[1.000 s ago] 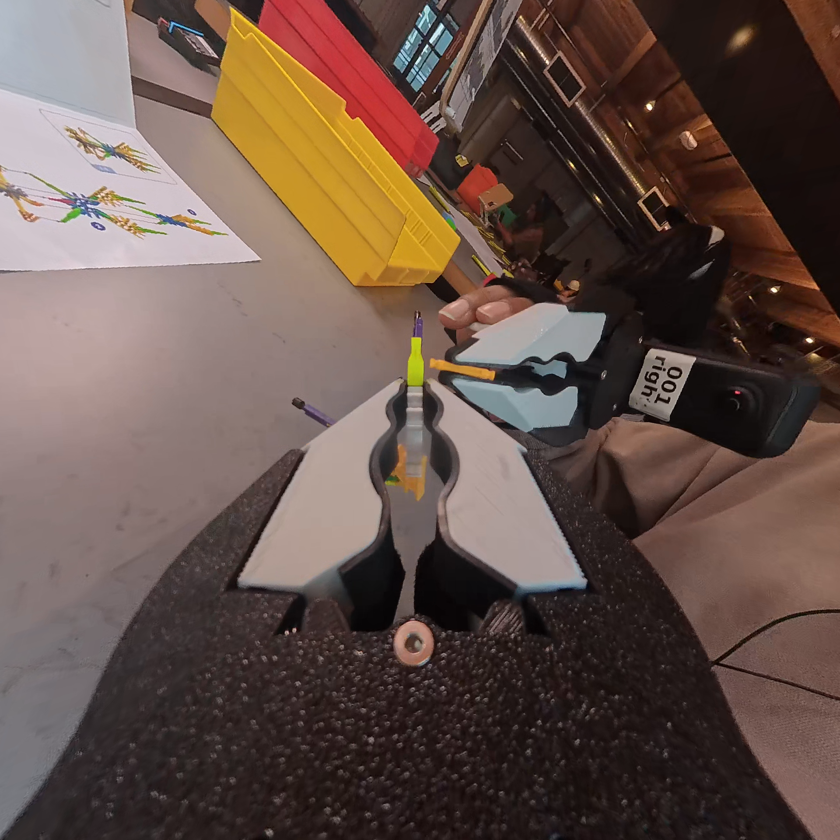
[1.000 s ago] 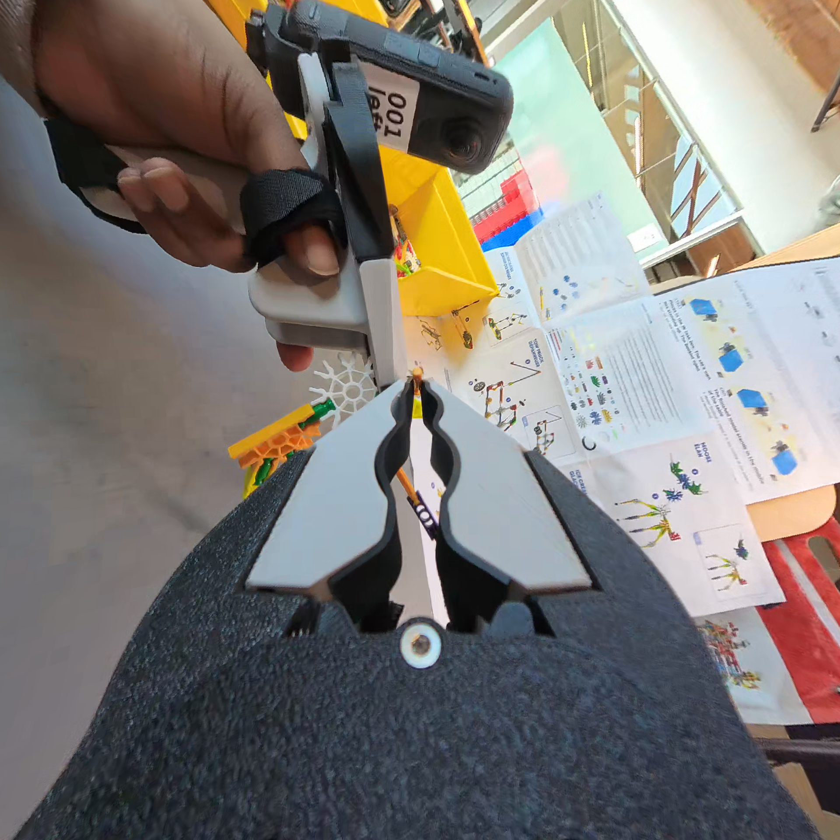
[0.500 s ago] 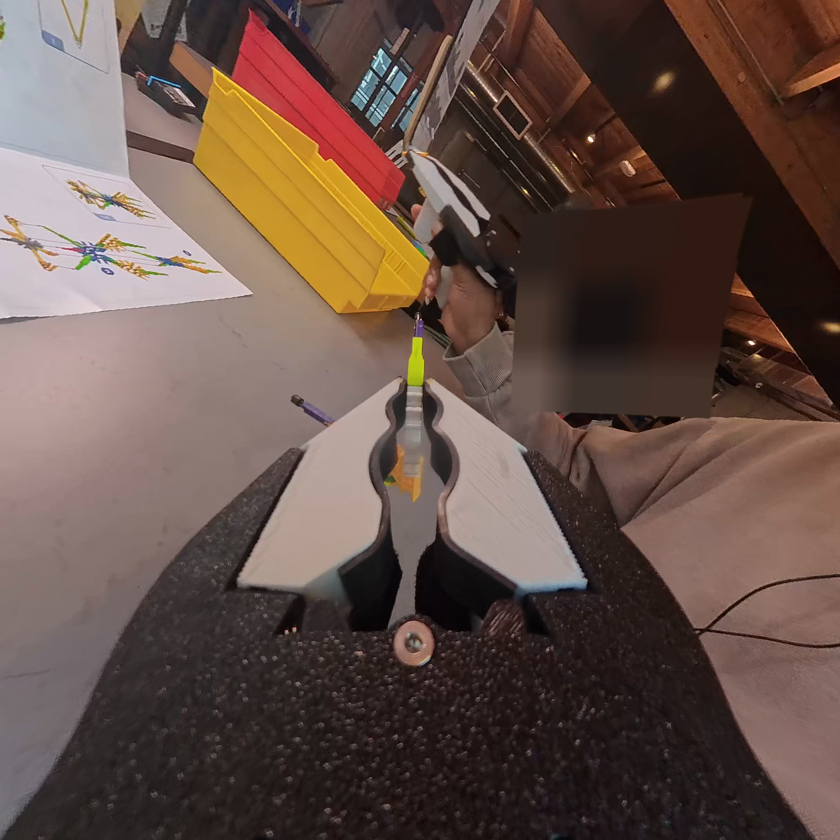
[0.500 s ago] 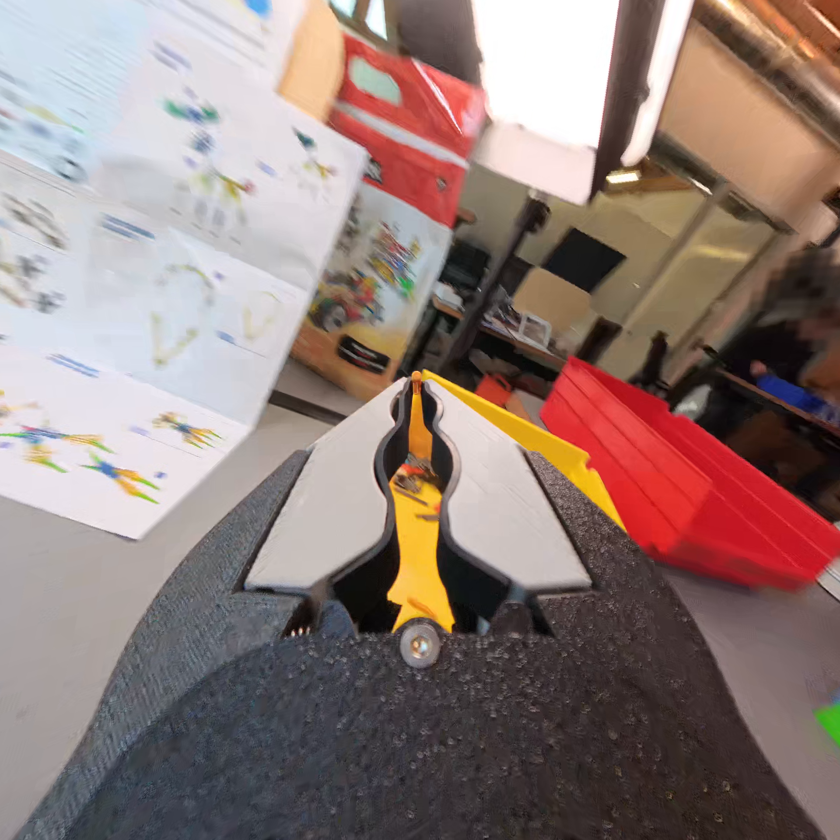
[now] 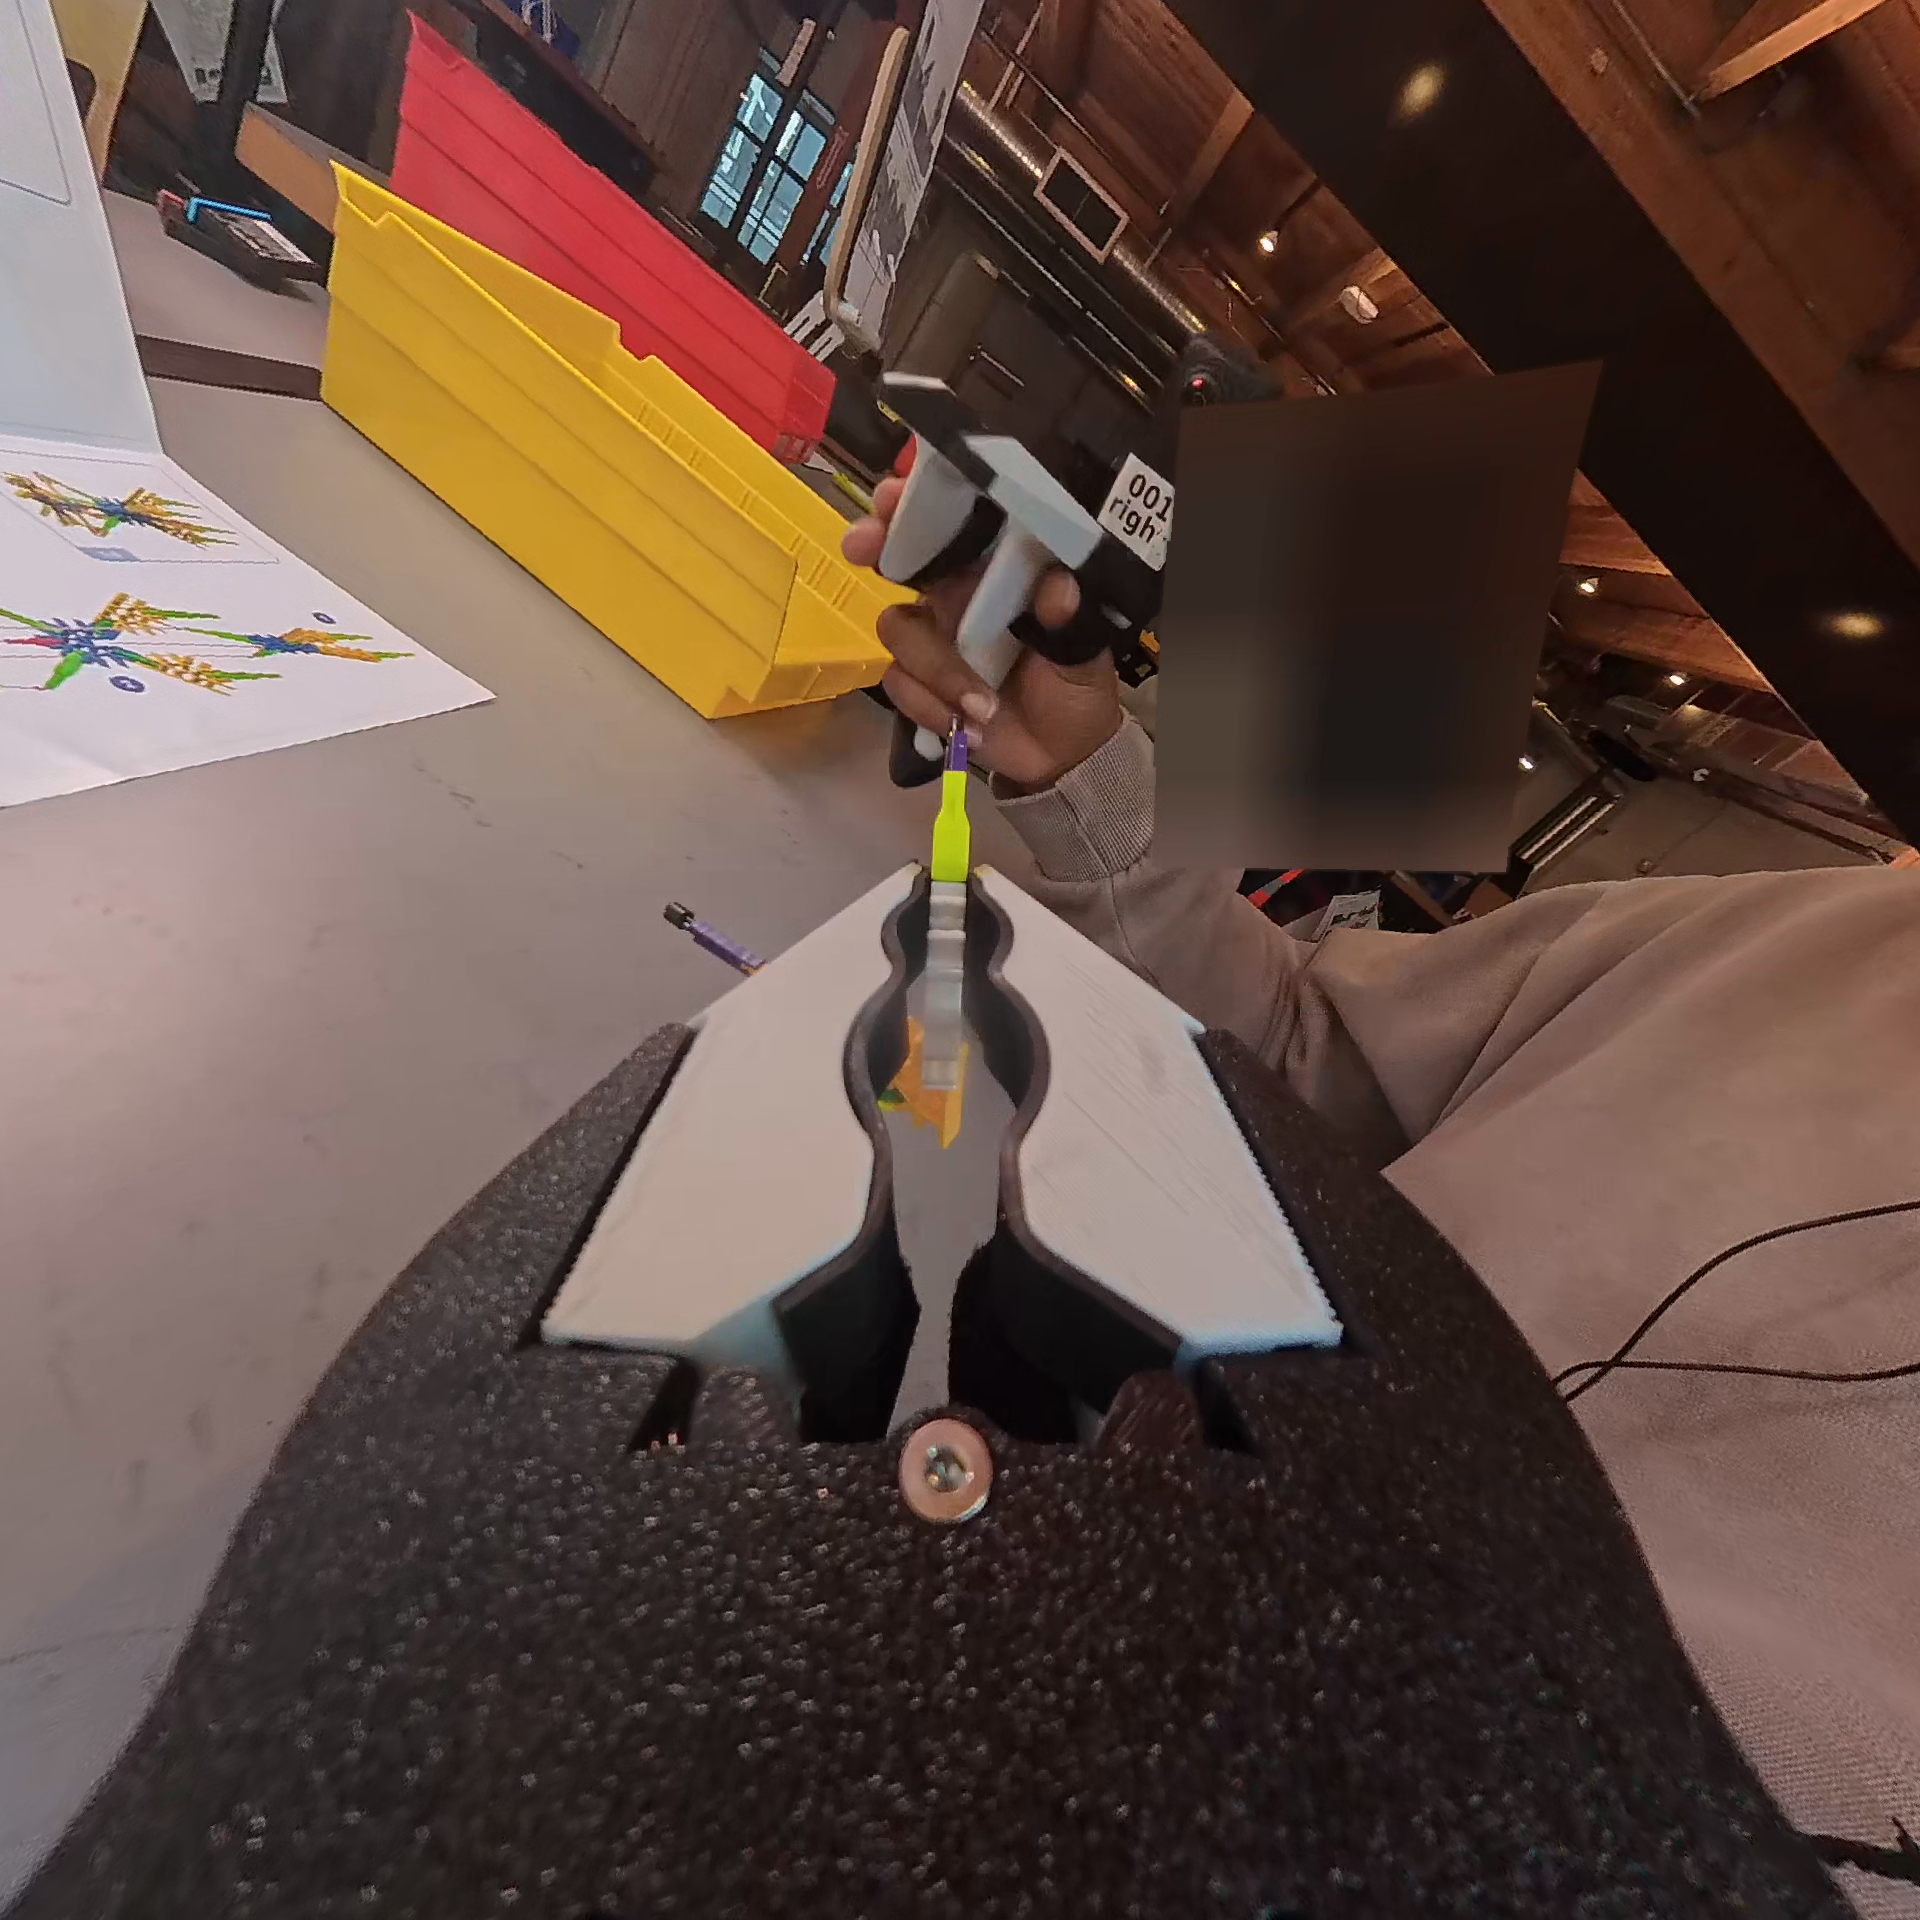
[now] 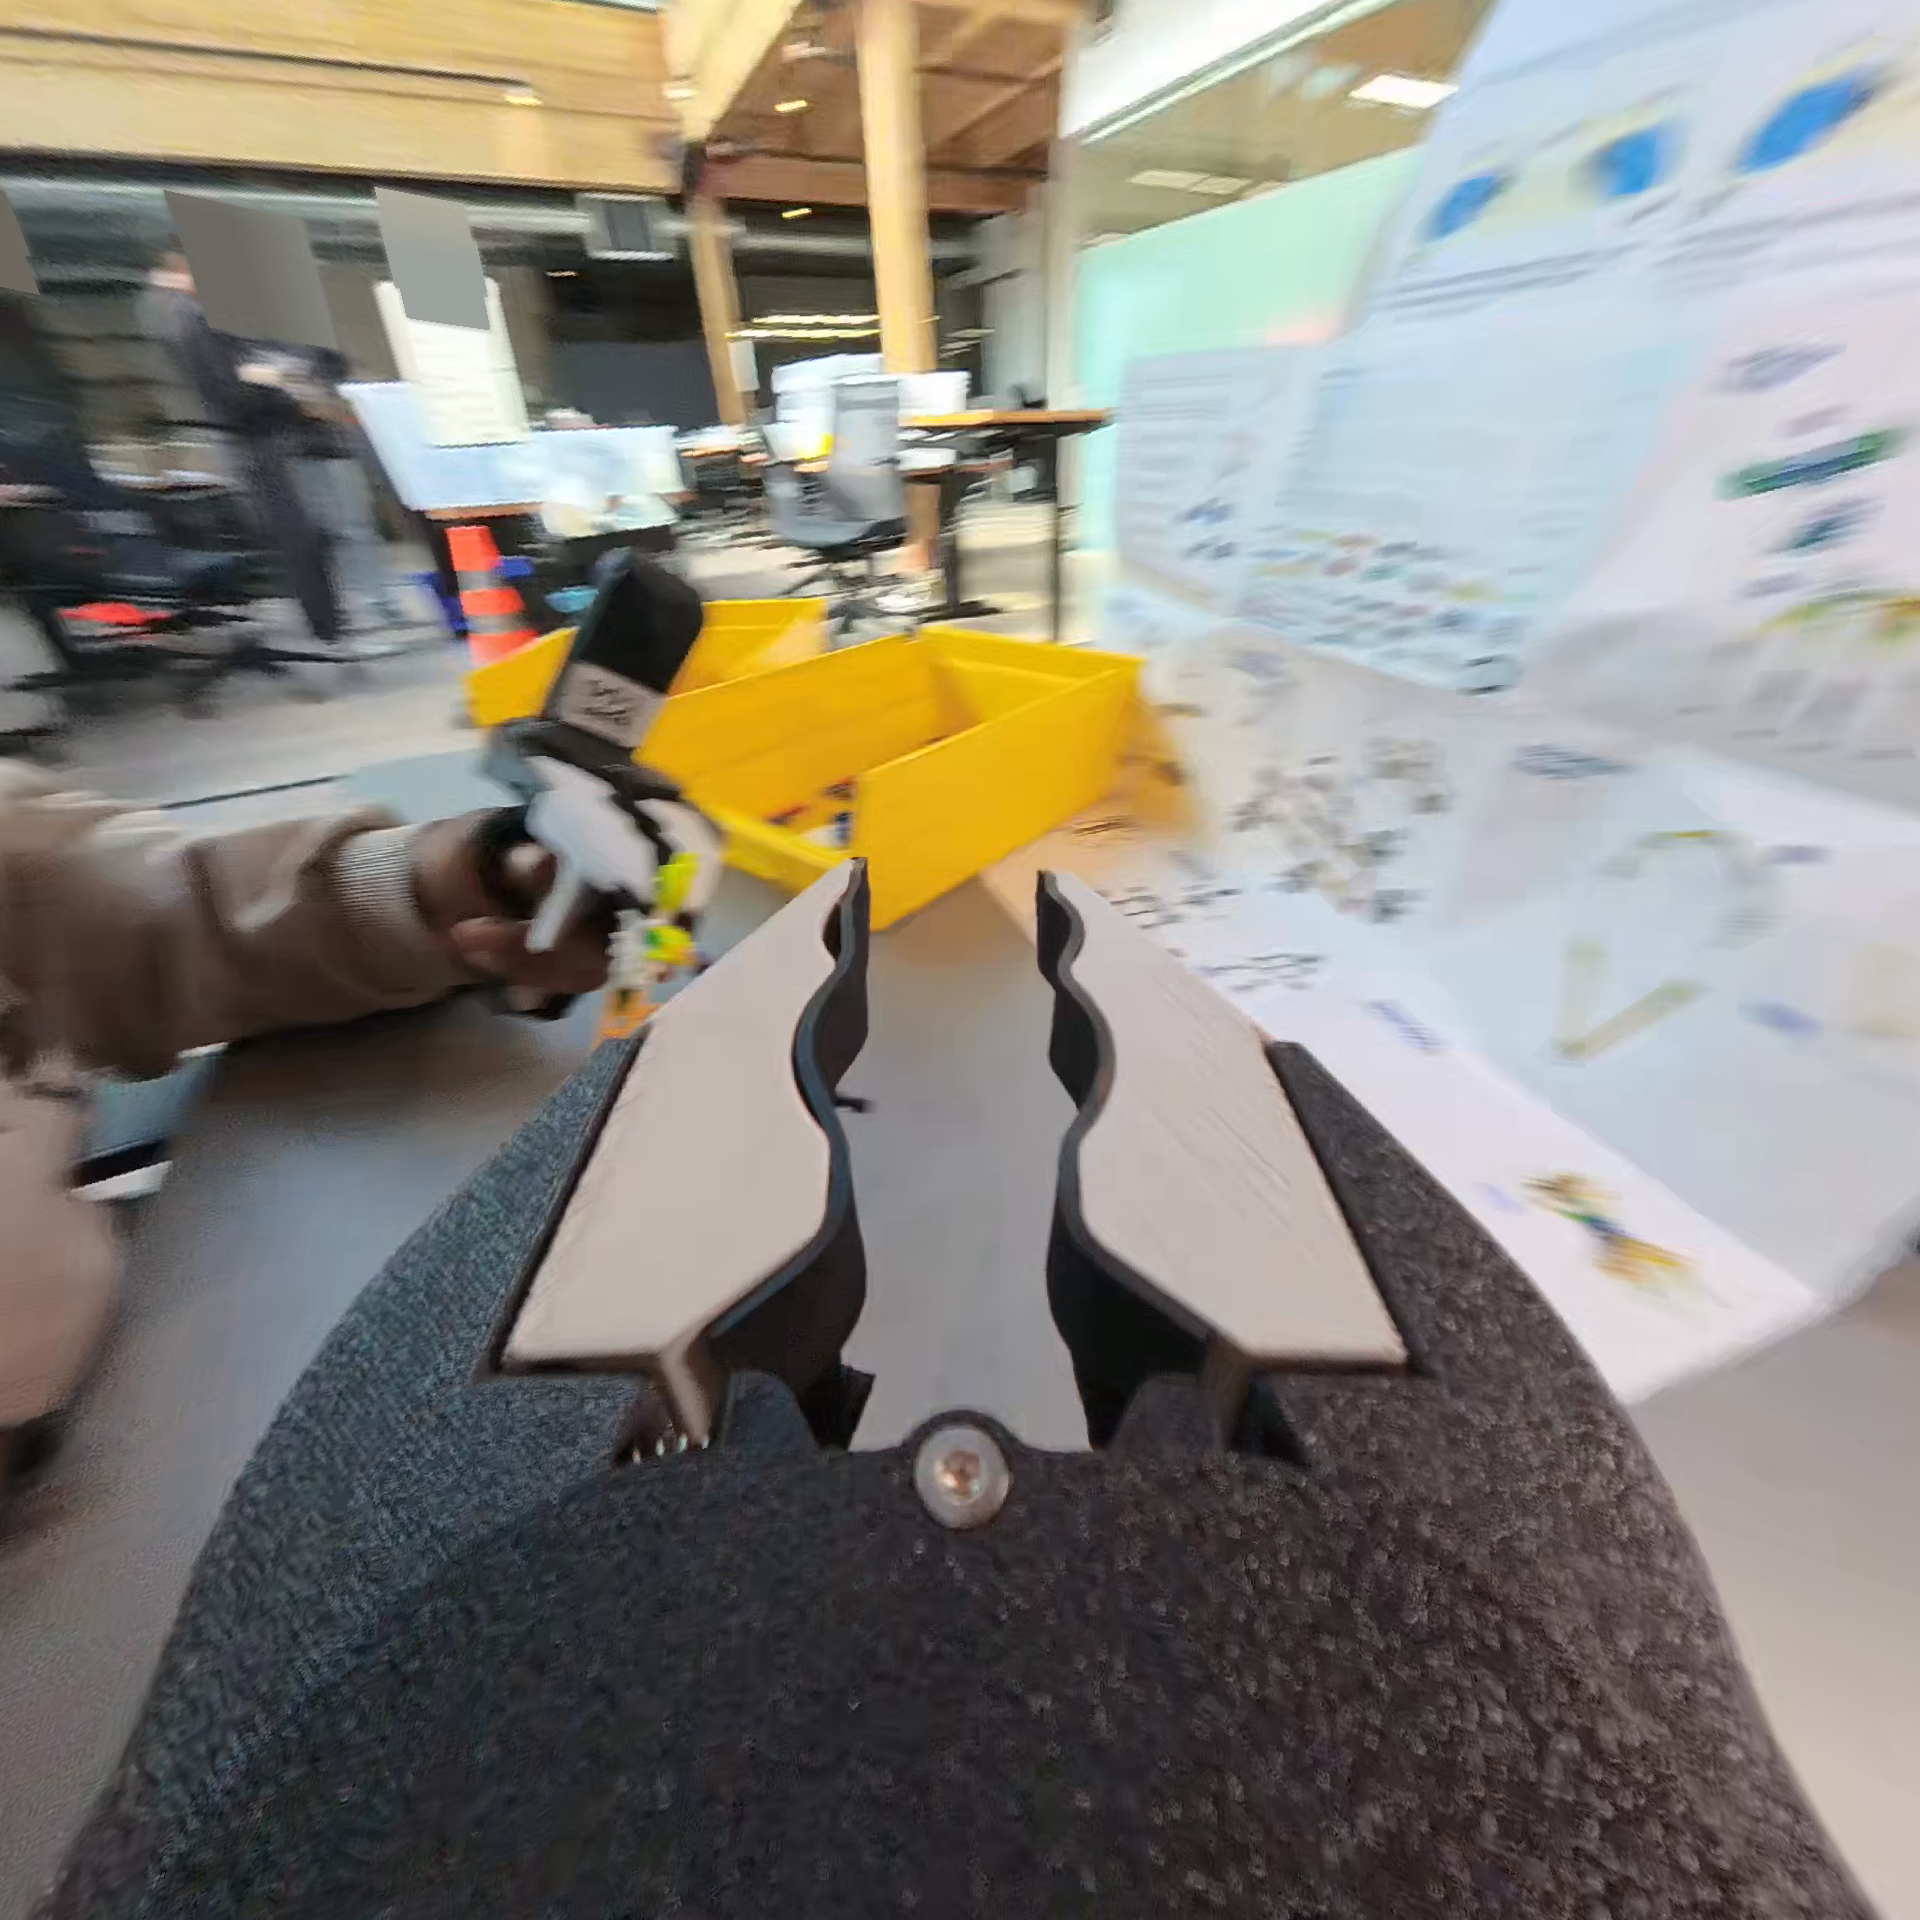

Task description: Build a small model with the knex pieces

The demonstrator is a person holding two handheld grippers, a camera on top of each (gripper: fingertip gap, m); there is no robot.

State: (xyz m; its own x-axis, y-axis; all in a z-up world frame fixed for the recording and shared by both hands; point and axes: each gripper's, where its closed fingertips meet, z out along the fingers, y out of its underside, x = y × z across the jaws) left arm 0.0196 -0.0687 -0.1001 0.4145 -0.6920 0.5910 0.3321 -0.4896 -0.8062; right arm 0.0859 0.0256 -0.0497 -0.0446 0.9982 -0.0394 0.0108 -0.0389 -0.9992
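My left gripper [image 5: 948, 875] is shut on a small toy assembly [image 5: 952, 831]. A grey rod lies between the fingers, and a lime-green piece with a purple tip sticks out past them. Orange and yellow parts hang below it. It is held above the grey table [image 5: 312, 1039]. My right gripper [image 6: 948, 891] is open and empty above the table. Its handle, in a hand, shows beyond the assembly in the left wrist view [image 5: 997, 540]. The left gripper [image 6: 613, 831] with the lime and yellow parts [image 6: 665, 914] shows to the left in the blurred right wrist view.
A purple rod [image 5: 717, 943] lies on the table beside the left fingers. A yellow bin [image 5: 582, 499] [image 6: 914, 727] and a red bin [image 5: 603, 239] stand behind. Instruction sheets [image 5: 156, 634] [image 6: 1507, 675] lie and stand along the table's side. A person's sleeve [image 5: 1558, 1091] is at the right. About 15 cm separates my left fingertips from my right.
My right gripper, shut on an orange rod at the lime piece, has drawn away, swung round and opened; the rod is no longer in it. My left gripper has barely moved.
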